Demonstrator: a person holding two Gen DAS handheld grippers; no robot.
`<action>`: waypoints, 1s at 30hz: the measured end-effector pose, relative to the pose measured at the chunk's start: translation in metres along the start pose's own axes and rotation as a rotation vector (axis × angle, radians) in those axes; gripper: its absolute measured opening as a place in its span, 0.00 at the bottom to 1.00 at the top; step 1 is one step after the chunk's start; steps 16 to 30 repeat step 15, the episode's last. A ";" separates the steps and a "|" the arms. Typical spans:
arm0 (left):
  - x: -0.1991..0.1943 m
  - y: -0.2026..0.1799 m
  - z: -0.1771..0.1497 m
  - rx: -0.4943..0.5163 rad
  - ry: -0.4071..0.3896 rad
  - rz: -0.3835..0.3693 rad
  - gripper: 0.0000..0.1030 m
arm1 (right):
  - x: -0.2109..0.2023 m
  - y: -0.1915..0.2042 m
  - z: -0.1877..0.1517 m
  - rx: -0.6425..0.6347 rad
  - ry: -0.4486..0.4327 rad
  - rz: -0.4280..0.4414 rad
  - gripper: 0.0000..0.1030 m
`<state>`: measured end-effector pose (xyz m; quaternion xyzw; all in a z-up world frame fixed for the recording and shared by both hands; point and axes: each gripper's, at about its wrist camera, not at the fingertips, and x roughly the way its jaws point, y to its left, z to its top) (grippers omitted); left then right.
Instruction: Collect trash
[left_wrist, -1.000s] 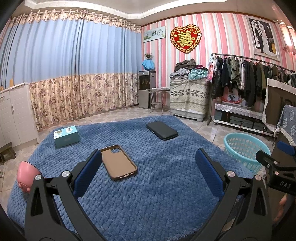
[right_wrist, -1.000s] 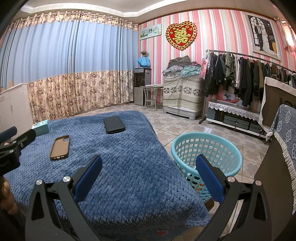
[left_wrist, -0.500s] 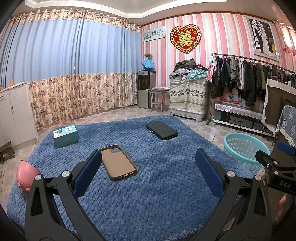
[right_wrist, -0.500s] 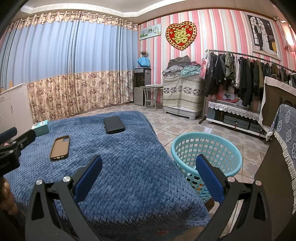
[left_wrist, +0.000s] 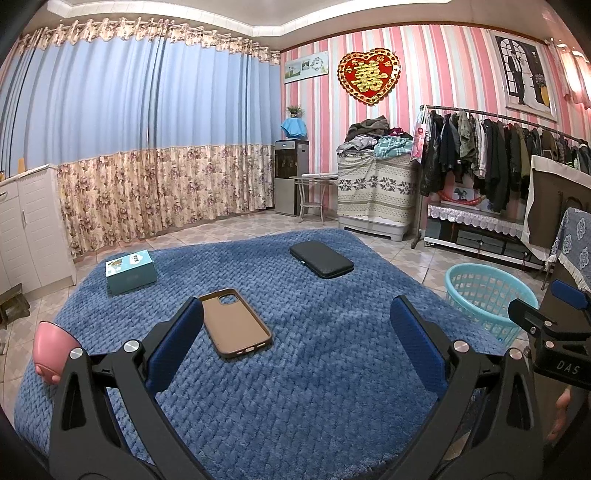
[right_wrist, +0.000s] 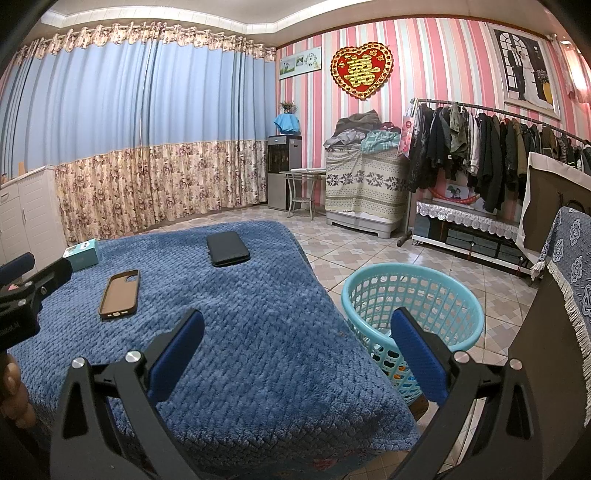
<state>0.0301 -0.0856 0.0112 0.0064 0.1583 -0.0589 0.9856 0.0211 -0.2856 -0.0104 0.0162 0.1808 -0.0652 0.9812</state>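
A brown phone case (left_wrist: 235, 322) (right_wrist: 120, 293) lies on the blue blanket (left_wrist: 295, 369) (right_wrist: 258, 332). A black flat case (left_wrist: 320, 259) (right_wrist: 227, 248) lies farther back. A teal box (left_wrist: 130, 271) (right_wrist: 82, 254) sits at the back left. A pink pig-shaped object (left_wrist: 50, 350) sits at the blanket's left edge. A turquoise basket (left_wrist: 487, 301) (right_wrist: 412, 314) stands on the floor to the right. My left gripper (left_wrist: 295, 347) is open and empty above the blanket, near the phone case. My right gripper (right_wrist: 297, 350) is open and empty over the blanket's right edge beside the basket.
A white cabinet (left_wrist: 26, 229) stands at the left. A clothes rack (left_wrist: 491, 151), a covered pile (left_wrist: 375, 184), a small table (left_wrist: 314, 195) and a water dispenser (left_wrist: 290, 177) line the back wall. A draped chair (right_wrist: 565, 277) stands at the right.
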 end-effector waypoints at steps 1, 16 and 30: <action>0.001 0.000 0.000 0.001 0.001 -0.001 0.95 | 0.000 0.000 0.000 0.000 0.000 0.000 0.96; 0.004 0.002 -0.006 0.020 0.018 -0.029 0.95 | 0.000 0.000 0.000 0.001 -0.001 0.000 0.96; 0.004 0.002 -0.006 0.020 0.018 -0.029 0.95 | 0.000 0.000 0.000 0.001 -0.001 0.000 0.96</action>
